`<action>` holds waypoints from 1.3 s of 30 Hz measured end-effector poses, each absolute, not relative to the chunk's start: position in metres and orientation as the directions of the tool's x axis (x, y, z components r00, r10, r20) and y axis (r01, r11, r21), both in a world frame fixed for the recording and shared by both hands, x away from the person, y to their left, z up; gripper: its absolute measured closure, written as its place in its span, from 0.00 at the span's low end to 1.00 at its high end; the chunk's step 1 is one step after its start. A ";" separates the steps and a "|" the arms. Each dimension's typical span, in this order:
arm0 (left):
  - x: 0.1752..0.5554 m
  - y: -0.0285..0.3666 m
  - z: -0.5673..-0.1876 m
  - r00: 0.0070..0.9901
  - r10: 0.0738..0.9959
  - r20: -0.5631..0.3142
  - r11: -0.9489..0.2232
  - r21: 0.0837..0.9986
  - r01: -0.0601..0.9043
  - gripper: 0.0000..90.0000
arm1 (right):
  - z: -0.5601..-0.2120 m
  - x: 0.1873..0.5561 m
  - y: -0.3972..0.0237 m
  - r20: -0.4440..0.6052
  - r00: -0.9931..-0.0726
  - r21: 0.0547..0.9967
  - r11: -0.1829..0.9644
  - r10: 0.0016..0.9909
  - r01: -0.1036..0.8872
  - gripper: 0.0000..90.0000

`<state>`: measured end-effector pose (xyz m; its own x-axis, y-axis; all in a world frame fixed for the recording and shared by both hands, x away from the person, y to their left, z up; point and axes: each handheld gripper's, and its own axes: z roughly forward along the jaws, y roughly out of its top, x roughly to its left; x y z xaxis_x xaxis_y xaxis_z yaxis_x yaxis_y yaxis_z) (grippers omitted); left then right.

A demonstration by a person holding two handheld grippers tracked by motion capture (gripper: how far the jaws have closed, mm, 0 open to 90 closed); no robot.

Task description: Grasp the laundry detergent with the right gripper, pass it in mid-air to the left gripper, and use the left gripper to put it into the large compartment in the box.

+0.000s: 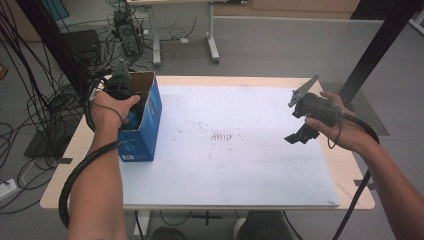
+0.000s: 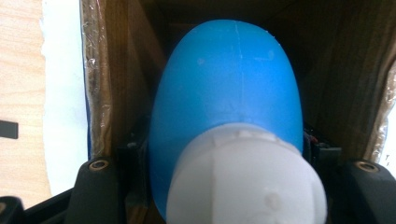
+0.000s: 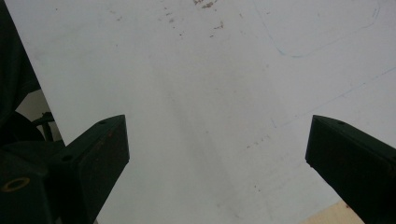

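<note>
Left gripper view: left tongs (image 2: 229,163) clamp blue bottle (image 2: 229,88) inside box (image 2: 116,79); right tongs (image 3: 217,154) open.

Your work surface is a light wooden table (image 1: 350,172) on white legs, its top almost wholly covered by a white sheet (image 1: 240,165). You can see faint brown smudges near the sheet's middle and thin pencilled outlines farther back. A blue cardboard box (image 1: 150,120), flaps open, stands upright on the sheet's left edge.
</note>
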<state>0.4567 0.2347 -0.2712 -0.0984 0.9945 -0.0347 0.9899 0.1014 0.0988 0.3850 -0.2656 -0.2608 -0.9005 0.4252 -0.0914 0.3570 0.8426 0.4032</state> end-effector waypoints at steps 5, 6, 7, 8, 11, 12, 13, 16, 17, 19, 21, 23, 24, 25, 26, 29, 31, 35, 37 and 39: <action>0.457 0.234 -0.271 -0.098 0.995 -0.033 0.101 0.098 0.990 0.40 | -0.261 0.385 -0.267 -0.089 -0.899 0.404 0.841 0.429 0.361 0.07; 0.457 0.234 -0.271 -0.098 0.995 -0.033 0.101 0.098 0.990 0.40 | -0.261 0.385 -0.267 -0.089 -0.899 0.404 0.840 0.430 0.362 0.07; 0.457 0.234 -0.271 -0.099 0.995 -0.033 0.102 0.099 0.990 0.40 | -0.261 0.385 -0.267 -0.089 -0.898 0.404 0.840 0.431 0.362 0.07; 0.457 0.234 -0.271 -0.098 0.995 -0.033 0.101 0.098 0.990 0.40 | -0.261 0.385 -0.268 -0.092 -0.900 0.403 0.842 0.427 0.358 0.07; 0.457 0.234 -0.271 -0.100 0.994 -0.033 0.103 0.099 0.990 0.40 | -0.261 0.385 -0.269 -0.090 -0.897 0.404 0.839 0.432 0.363 0.07; 0.457 0.234 -0.271 -0.100 0.994 -0.033 0.103 0.099 0.990 0.40 | -0.261 0.385 -0.269 -0.090 -0.898 0.403 0.840 0.430 0.362 0.07; 0.457 0.234 -0.271 -0.101 0.994 -0.034 0.104 0.098 0.990 0.40 | -0.261 0.385 -0.269 -0.091 -0.899 0.402 0.842 0.428 0.360 0.07; 0.457 0.234 -0.271 -0.101 0.994 -0.033 0.103 0.099 0.990 0.40 | -0.262 0.385 -0.269 -0.091 -0.900 0.399 0.843 0.427 0.360 0.07; 0.457 0.234 -0.271 -0.100 0.994 -0.033 0.103 0.099 0.990 0.40 | -0.262 0.385 -0.269 -0.091 -0.899 0.398 0.843 0.428 0.361 0.07; 0.457 0.235 -0.271 -0.101 0.994 -0.033 0.104 0.098 0.990 0.40 | -0.262 0.386 -0.269 -0.089 -0.898 0.397 0.842 0.430 0.364 0.07; 0.457 0.235 -0.271 -0.103 0.994 -0.032 0.106 0.099 0.989 0.40 | -0.262 0.386 -0.269 -0.089 -0.898 0.394 0.843 0.430 0.365 0.07; 0.457 0.236 -0.271 -0.102 0.994 -0.032 0.105 0.099 0.990 0.40 | -0.262 0.386 -0.269 -0.090 -0.899 0.393 0.844 0.429 0.364 0.07; 0.456 0.236 -0.271 -0.103 0.994 -0.032 0.106 0.099 0.989 0.40 | -0.262 0.386 -0.269 -0.092 -0.898 0.392 0.845 0.429 0.364 0.07; 0.456 0.236 -0.271 -0.103 0.994 -0.032 0.106 0.099 0.989 0.40 | -0.261 0.386 -0.269 -0.092 -0.898 0.392 0.845 0.429 0.364 0.07; 0.456 0.236 -0.271 -0.103 0.994 -0.032 0.106 0.100 0.989 0.40 | -0.261 0.386 -0.269 -0.092 -0.899 0.393 0.845 0.428 0.363 0.07; 0.456 0.235 -0.271 -0.102 0.994 -0.031 0.104 0.100 0.990 0.40 | -0.260 0.386 -0.269 -0.096 -0.898 0.391 0.846 0.429 0.362 0.07; 0.456 0.235 -0.271 -0.102 0.994 -0.031 0.104 0.101 0.989 0.40 | -0.259 0.386 -0.269 -0.097 -0.899 0.392 0.847 0.426 0.359 0.07; 0.457 0.234 -0.270 -0.101 0.994 -0.030 0.103 0.101 0.990 0.40 | -0.259 0.385 -0.269 -0.097 -0.900 0.388 0.849 0.425 0.359 0.07; 0.457 0.234 -0.270 -0.101 0.994 -0.029 0.104 0.102 0.989 0.40 | -0.259 0.385 -0.270 -0.096 -0.900 0.385 0.850 0.425 0.360 0.07; 0.457 0.234 -0.270 -0.103 0.994 -0.030 0.105 0.102 0.989 0.40 | -0.259 0.386 -0.270 -0.099 -0.900 0.384 0.851 0.424 0.359 0.07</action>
<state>0.4569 0.2344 -0.2703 -0.1025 0.9943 -0.0297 0.9892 0.1050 0.1020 0.3857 -0.2699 -0.2591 -0.9000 0.4244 -0.0988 0.3590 0.8507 0.3839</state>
